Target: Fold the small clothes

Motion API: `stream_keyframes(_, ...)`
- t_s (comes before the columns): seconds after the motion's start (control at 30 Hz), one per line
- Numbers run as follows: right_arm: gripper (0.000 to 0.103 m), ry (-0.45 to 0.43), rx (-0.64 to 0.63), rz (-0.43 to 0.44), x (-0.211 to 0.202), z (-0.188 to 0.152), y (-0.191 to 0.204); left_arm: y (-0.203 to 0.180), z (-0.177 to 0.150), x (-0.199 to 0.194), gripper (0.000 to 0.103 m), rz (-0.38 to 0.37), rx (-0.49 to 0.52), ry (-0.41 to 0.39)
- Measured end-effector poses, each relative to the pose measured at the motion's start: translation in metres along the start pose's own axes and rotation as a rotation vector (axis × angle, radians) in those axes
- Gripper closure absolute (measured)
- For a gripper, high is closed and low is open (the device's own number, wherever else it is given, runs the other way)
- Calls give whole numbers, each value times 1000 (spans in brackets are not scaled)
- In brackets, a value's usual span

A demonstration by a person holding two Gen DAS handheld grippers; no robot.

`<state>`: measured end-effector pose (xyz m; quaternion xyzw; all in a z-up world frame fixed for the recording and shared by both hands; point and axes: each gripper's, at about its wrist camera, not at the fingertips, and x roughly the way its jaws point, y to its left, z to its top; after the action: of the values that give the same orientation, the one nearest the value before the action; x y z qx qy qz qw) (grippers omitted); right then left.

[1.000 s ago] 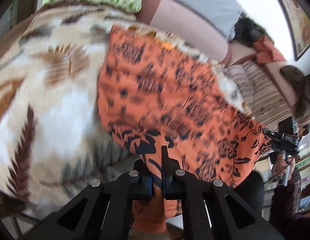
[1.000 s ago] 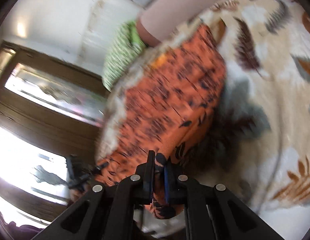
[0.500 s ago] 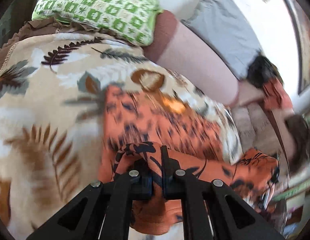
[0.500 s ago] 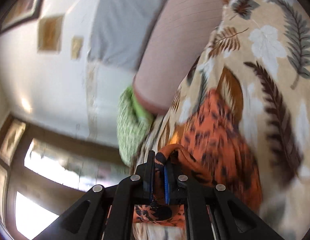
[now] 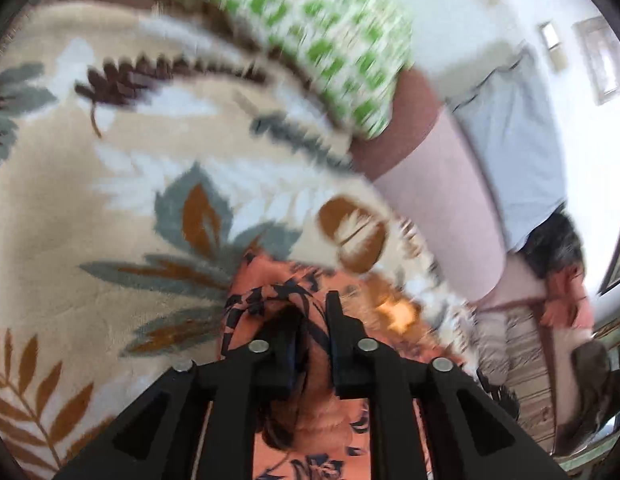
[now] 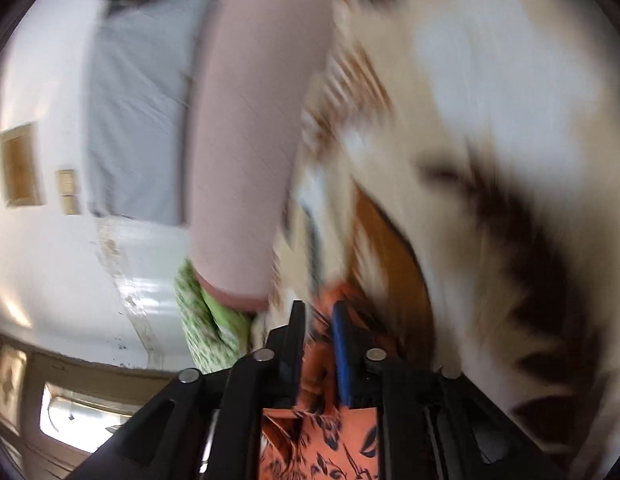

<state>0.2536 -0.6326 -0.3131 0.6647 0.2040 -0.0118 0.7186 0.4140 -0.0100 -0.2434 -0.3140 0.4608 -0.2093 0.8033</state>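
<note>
The orange garment with the black floral print lies bunched on the leaf-patterned blanket that covers the bed, near its far edge. In my left wrist view a rumpled ridge of it rises between the fingers of my left tool; the jaws are opening, a visible gap stands between them, and the cloth sits loosely in that gap rather than being pinched. My right tool is the same: its jaws are opening, one finger with a blue pad, and an orange fold stands between them with the pads no longer pressing it. More of the printed cloth spreads beneath each tool toward the camera.

Just beyond the garment on the blanket lies a long pink bolster, and beside its end a green-and-white checked pillow. A grey cloth hangs against the white wall behind the bolster. Both views are smeared with motion, the right one most.
</note>
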Motion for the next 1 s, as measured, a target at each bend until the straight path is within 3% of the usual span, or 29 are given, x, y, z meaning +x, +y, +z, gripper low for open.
stream_keyframes(0.03, 56, -38, -8, 10, -14, 2, 5, -4, -2, -9, 80, -19, -3, -31)
stream_keyframes(0.07, 22, -78, -10, 6, -27, 2, 9, -8, -4, -17, 72, -21, -10, -59)
stream_keyframes(0.13, 20, -142, -107, -22, -51, -7, 31, -23, -17, -37, 51, 42, 14, -146)
stream_keyframes(0.17, 20, -113, -177, -38, -51, -14, 44, -31, -24, -50, 23, 77, 50, -227)
stream_keyframes(0.2, 20, -65, -257, -74, -48, -26, 59, -38, -33, -63, 7, 105, 84, -309)
stream_keyframes(0.27, 24, 21, -392, -129, -33, -55, 84, -46, -47, -88, 5, 161, 118, -444)
stream_keyframes(0.33, 31, 128, -526, -164, -9, -95, 104, -47, -57, -101, 5, 241, 100, -448)
stream_keyframes(0.4, 41, 253, -649, -208, 23, -140, 116, -47, -74, -101, 5, 349, 78, -397)
stream_keyframes(0.47, 60, 367, -774, -277, 53, -191, 118, -40, -96, -93, 5, 357, 51, -331)
stream_keyframes(0.5, 63, 415, -833, -313, 68, -215, 116, -34, -107, -87, 5, 358, 50, -286)
stream_keyframes(0.6, 64, 491, -913, -371, 98, -256, 103, -30, -122, -54, 6, 479, 119, -164)
stream_keyframes(0.67, 64, 507, -948, -401, 116, -273, 101, -26, -124, -42, 6, 520, 172, -119)
stream_keyframes(0.8, 64, 474, -1051, -470, 169, -281, 123, -7, -115, -25, 6, 525, 119, -47)
stream_keyframes(0.93, 64, 407, -942, -472, 237, -245, 147, -1, -106, -24, 6, 538, 141, -47)
stream_keyframes(1.0, 64, 337, -875, -453, 248, -228, 159, 4, -101, -25, 6, 525, 128, -42)
